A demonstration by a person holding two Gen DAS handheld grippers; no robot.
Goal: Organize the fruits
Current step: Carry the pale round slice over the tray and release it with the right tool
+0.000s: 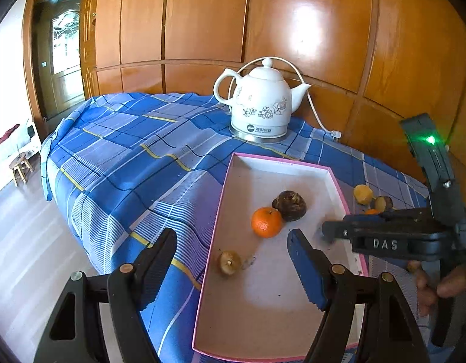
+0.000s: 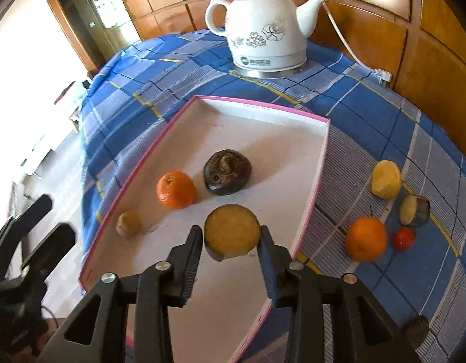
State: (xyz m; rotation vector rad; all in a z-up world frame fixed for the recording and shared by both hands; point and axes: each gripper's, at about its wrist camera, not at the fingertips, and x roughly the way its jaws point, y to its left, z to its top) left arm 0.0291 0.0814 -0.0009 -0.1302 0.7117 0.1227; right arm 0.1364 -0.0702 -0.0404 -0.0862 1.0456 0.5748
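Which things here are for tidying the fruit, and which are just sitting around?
For the job: pink-edged box, cut fruit half in the right gripper, orange in the box, dark fruit, orange on the cloth, left gripper.

Just sitting: white kettle, its cord, checked cloth.

Both views are bright with daylight. The strongest glare is a white patch on the glossy wooden wall panels [image 1: 305,27] above and behind the kettle [image 1: 260,103], and the area far left of the kettle is blown out to near white. Inside the pink-rimmed tray [image 2: 311,187], in front of the kettle, the fruit cast soft shadows. Fisheye distortion bows the panel lines and darkens every corner. The left gripper [image 2: 36,227] is motion-blurred in the right wrist view.
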